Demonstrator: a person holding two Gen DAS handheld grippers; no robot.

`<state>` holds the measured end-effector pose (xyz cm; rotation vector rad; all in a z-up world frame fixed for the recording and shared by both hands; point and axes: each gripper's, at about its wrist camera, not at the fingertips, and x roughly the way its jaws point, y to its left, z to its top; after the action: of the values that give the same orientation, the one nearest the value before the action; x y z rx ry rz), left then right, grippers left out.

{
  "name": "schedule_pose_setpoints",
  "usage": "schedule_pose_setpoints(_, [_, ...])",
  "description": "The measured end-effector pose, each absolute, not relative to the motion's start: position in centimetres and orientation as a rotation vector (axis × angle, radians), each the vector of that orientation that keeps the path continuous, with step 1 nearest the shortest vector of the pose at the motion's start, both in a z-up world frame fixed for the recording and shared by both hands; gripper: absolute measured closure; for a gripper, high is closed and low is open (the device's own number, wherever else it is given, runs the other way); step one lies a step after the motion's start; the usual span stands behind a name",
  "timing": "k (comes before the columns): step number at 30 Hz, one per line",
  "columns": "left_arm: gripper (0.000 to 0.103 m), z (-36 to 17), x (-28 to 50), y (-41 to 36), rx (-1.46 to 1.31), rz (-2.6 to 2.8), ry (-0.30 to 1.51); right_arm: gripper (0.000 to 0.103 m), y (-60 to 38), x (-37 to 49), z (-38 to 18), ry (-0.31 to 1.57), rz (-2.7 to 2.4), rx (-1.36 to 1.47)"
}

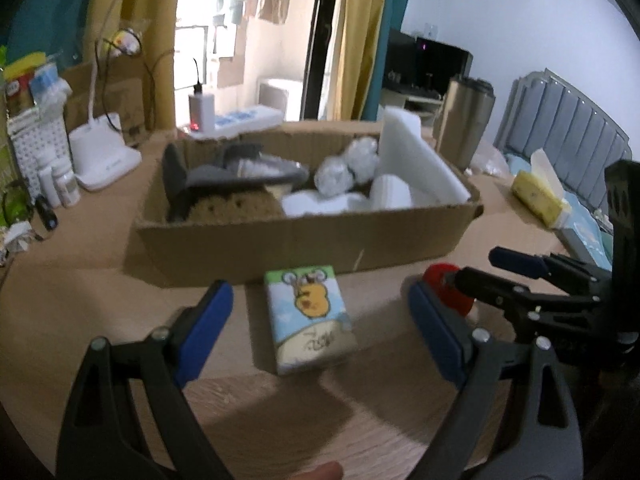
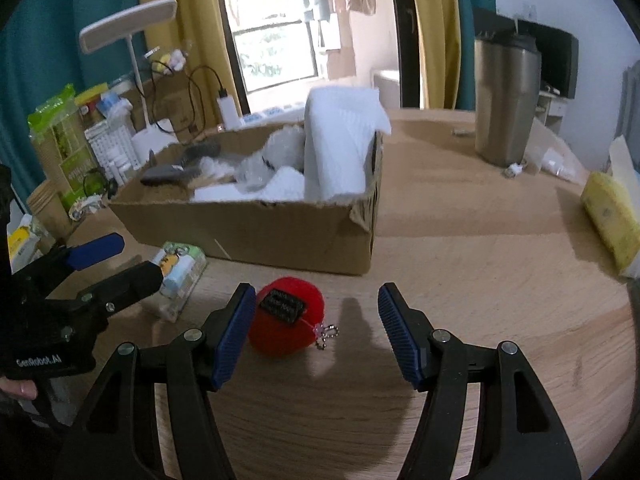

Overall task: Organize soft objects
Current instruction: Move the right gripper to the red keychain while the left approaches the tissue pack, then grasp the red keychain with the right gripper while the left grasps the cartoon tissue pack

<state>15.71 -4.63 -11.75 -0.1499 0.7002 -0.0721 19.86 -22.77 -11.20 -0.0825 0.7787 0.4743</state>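
A cartoon-printed tissue pack (image 1: 310,316) lies on the wooden table just in front of the cardboard box (image 1: 304,240). My left gripper (image 1: 320,332) is open, its blue pads either side of the pack and clear of it. A red plush ball (image 2: 286,322) with a black label and a bead chain sits between the jaws of my open right gripper (image 2: 318,336), close to the left pad. The box (image 2: 248,232) holds a grey plush toy (image 1: 236,172), white foam pieces (image 2: 340,148) and bubble-wrap bundles (image 1: 344,168). Each gripper shows in the other's view: right gripper (image 1: 478,268), left gripper (image 2: 140,258).
A steel tumbler (image 2: 506,100) stands behind and right of the box. A yellow tissue pack (image 2: 608,216) lies at the table's right edge. A white desk lamp (image 1: 104,152), power strip (image 1: 240,120), small bottles (image 1: 60,180) and packets crowd the left side.
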Motion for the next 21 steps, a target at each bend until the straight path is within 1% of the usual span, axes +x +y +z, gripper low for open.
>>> schedule_pose_setpoints(12, [0.012,-14.4,18.2,-4.6,-0.170,-0.097,0.871,0.036,-21.1,20.6,-12.4,0.838,0.469,-0.111])
schedule_pose_setpoints(19, [0.012,-14.6,18.2,-4.5,-0.168,-0.087,0.875,0.036,-21.2,20.7,-12.5,0.848,0.498,-0.099])
schedule_pose_setpoints(21, [0.013,-14.6,18.2,-4.5,-0.165,-0.094,0.875,0.038,-21.1,20.8,-12.6,0.857,0.510,-0.100])
